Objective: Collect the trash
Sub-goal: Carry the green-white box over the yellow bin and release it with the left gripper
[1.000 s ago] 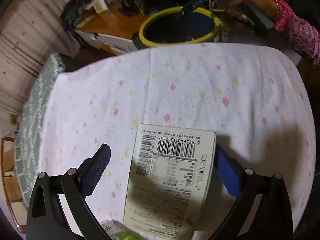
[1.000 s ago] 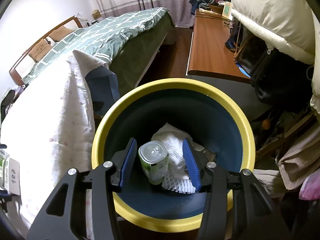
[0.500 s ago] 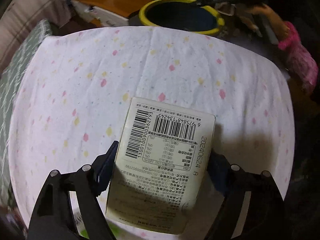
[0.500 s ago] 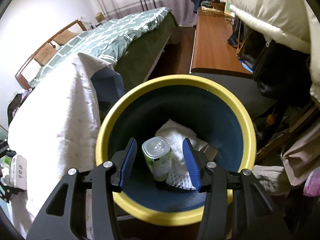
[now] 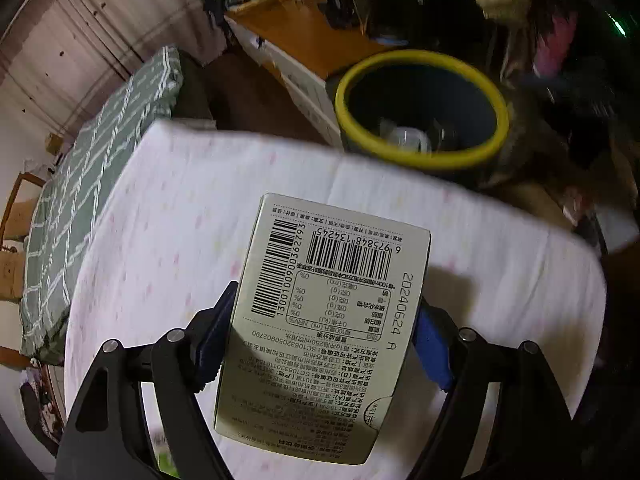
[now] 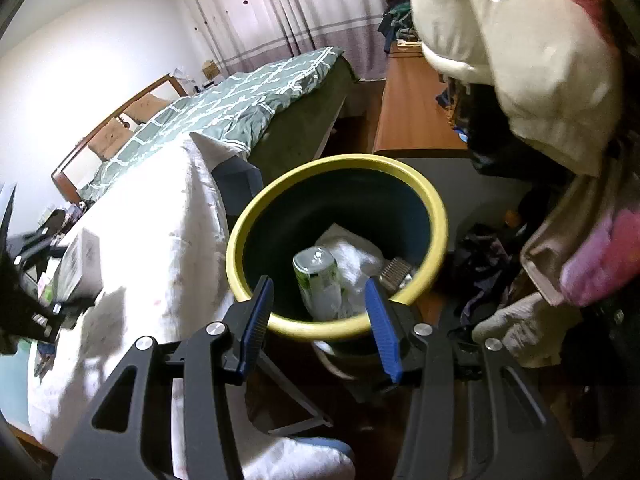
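My left gripper (image 5: 320,344) is shut on a pale carton (image 5: 328,320) printed with barcodes, held above the white dotted tablecloth (image 5: 168,216). The yellow-rimmed dark blue bin (image 5: 420,108) stands beyond the table's far edge. In the right wrist view my right gripper (image 6: 320,320) is open and empty, pulled back above the near rim of the bin (image 6: 288,184). A green can (image 6: 318,280), white crumpled paper (image 6: 352,256) and a small dark item lie inside the bin. The carton (image 6: 80,260) and the left gripper show at the left of that view.
A bed with a green patterned quilt (image 6: 240,100) lies behind the table. A wooden desk (image 6: 412,120) stands behind the bin. Clothes and a cream padded jacket (image 6: 520,60) pile up to the right of the bin. A folding table leg (image 6: 296,400) shows below.
My left gripper closed on the carton and lifted it toward the bin. My right gripper drew back from inside the bin to its near rim; the can stays in the bin.
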`<action>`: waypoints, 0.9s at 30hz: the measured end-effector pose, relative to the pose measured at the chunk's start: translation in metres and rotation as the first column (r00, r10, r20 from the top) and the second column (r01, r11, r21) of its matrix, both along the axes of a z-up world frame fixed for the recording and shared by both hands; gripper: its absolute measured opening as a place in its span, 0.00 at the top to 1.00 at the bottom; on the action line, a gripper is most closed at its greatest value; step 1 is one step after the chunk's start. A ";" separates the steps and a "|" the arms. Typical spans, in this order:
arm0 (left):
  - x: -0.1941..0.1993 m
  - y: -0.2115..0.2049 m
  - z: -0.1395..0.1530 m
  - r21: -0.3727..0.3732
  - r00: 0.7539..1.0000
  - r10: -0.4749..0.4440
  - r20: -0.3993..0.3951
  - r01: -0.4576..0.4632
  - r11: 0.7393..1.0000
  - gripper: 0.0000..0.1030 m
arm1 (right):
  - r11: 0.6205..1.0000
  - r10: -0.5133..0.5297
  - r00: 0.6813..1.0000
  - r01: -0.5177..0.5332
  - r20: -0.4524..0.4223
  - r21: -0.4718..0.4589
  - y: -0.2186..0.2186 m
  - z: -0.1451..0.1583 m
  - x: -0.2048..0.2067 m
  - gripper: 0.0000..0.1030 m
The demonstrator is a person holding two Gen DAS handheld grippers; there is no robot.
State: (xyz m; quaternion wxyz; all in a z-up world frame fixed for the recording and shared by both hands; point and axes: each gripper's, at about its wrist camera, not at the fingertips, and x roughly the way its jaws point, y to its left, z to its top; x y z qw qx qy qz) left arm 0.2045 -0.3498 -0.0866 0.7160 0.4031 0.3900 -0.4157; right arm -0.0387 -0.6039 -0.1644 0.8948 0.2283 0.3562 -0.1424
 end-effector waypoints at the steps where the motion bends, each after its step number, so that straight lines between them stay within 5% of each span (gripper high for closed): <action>1: -0.002 -0.014 0.002 -0.010 1.000 -0.002 0.004 0.002 1.000 0.25 | 1.000 -0.005 1.000 0.005 0.000 -0.001 -0.001 0.000 -0.004 0.55; 10: -0.017 -0.140 0.004 -0.080 0.997 -0.066 -0.031 0.063 0.995 0.24 | 0.996 -0.085 0.996 0.084 0.004 0.008 -0.025 -0.005 -0.050 0.55; 19: -0.026 -0.253 -0.026 -0.112 0.994 -0.086 -0.071 0.077 0.991 0.24 | 0.991 -0.130 0.992 0.130 -0.011 0.014 -0.039 -0.012 -0.074 0.55; 23: -0.016 -0.276 -0.036 -0.137 0.996 -0.036 -0.082 0.025 0.990 0.16 | 0.991 -0.130 0.991 0.130 -0.018 0.020 -0.041 -0.015 -0.072 0.55; 27: -0.007 -0.256 -0.017 -0.225 0.992 0.029 -0.127 -0.058 0.973 0.11 | 0.993 -0.115 0.993 0.116 -0.022 0.020 -0.037 -0.014 -0.067 0.55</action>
